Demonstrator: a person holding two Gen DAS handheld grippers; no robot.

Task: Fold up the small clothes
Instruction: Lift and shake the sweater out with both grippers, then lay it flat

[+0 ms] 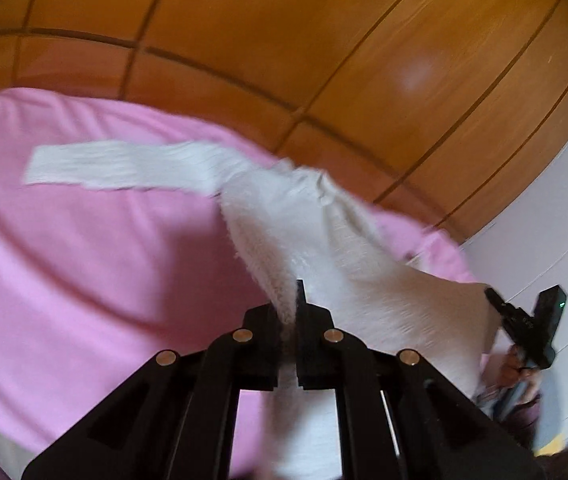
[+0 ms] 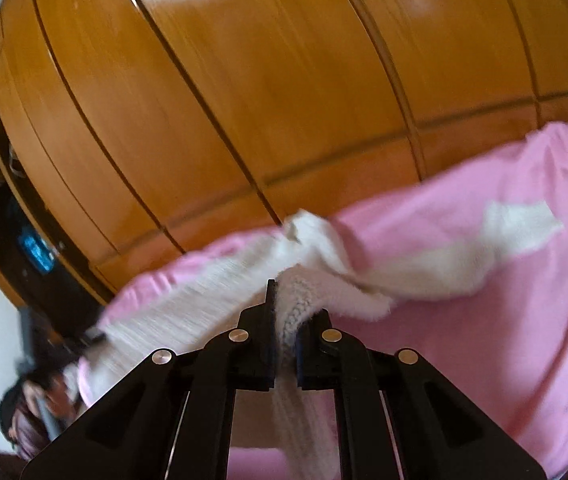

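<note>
A small white knitted garment [image 1: 323, 240] is held up over a pink bedsheet [image 1: 84, 260]. One long sleeve [image 1: 124, 166] trails off to the left above the sheet. My left gripper [image 1: 292, 312] is shut on the garment's edge. My right gripper [image 2: 285, 320] is shut on another knitted edge of the same garment [image 2: 403, 272], whose sleeve end [image 2: 523, 224] shows at the right. The right gripper also shows in the left wrist view [image 1: 523, 324], at the garment's far corner. The garment hangs stretched between both grippers.
A wooden wardrobe [image 1: 323, 40] with several doors stands behind the bed; it also fills the upper right wrist view [image 2: 284, 100]. A white wall [image 1: 563, 240] is at the right. The person's hands [image 2: 52, 396] show at lower left.
</note>
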